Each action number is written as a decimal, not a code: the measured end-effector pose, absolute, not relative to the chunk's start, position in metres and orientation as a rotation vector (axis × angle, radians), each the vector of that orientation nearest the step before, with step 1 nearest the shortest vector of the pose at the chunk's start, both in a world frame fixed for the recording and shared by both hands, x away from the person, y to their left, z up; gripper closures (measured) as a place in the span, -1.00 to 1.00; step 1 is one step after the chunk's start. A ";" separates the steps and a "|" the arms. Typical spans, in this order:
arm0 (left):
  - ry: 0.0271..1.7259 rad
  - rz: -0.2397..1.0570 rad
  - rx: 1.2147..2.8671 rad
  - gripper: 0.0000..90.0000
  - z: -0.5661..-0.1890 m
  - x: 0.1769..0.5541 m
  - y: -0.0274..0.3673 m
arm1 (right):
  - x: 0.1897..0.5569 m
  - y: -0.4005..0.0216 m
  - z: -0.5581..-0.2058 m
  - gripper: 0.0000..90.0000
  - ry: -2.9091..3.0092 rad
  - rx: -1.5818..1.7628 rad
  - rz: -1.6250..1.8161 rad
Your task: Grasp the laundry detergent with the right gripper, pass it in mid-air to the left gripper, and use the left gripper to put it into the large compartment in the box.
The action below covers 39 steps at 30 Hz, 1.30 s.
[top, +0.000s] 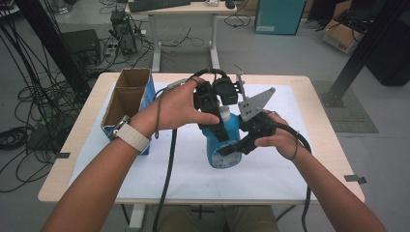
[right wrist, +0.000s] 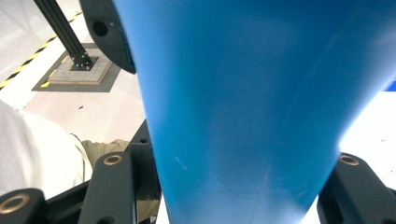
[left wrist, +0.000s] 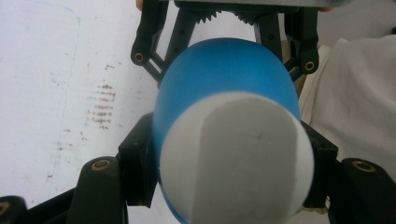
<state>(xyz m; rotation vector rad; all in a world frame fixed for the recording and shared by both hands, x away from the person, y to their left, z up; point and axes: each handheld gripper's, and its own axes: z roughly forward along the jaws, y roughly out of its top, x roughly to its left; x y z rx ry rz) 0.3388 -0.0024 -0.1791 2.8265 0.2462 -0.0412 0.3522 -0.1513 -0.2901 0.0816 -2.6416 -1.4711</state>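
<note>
1. I see a blue bottle standing near the middle of the table, on the white sheet that covers most of the top.
2. The bottle body is matte blue plastic. It is broad at the base and narrows toward the neck. In the right gripper view its wall is smooth and evenly coloured, with a few faint scuffs low down.
3. The bottle carries a white cap. In the left gripper view the cap is off-white with a flat raised panel across its top, and the rounded blue shoulder shows behind it.
4. A pale label with dark markings sits on the lower front of the bottle in the high view. I cannot read it.
5. The left gripper comes in from above. Its jaws are closed on the top of the bottle at cap level, with a black pad pressed against each side in its own view.
6. The right gripper holds the bottle lower on the body, from the right side. Its jaws stand against both flanks of the blue wall in its own view.
7. A cardboard box with an open top stands at the left of the table, well apart from the bottle.
</note>
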 end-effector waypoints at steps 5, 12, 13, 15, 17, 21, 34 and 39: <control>0.243 -0.040 2.827 -0.17 -0.179 0.339 -0.002 | 0.352 -0.151 -0.290 -0.04 -2.640 0.079 -1.470; 0.248 -0.037 2.826 -0.16 -0.179 0.338 -0.001 | 0.352 -0.150 -0.290 -0.04 -2.637 0.080 -1.468; 0.230 -0.034 2.839 -0.16 -0.179 0.339 -0.001 | 0.352 -0.150 -0.291 -0.04 -2.637 0.079 -1.470; 0.230 -0.034 2.839 -0.16 -0.179 0.339 -0.001 | 0.352 -0.150 -0.290 -0.04 -2.637 0.083 -1.472; 0.232 -0.034 2.837 -0.16 -0.179 0.339 -0.001 | 0.352 -0.150 -0.290 -0.04 -2.637 0.082 -1.473; 0.248 -0.036 2.825 -0.16 -0.179 0.338 -0.001 | 0.352 -0.150 -0.291 -0.04 -2.636 0.080 -1.474; 0.247 -0.041 2.830 -0.16 -0.179 0.339 -0.002 | 0.352 -0.151 -0.291 -0.04 -2.632 0.081 -1.481; 0.248 -0.042 2.829 -0.16 -0.179 0.339 -0.003 | 0.352 -0.151 -0.291 -0.04 -2.631 0.081 -1.484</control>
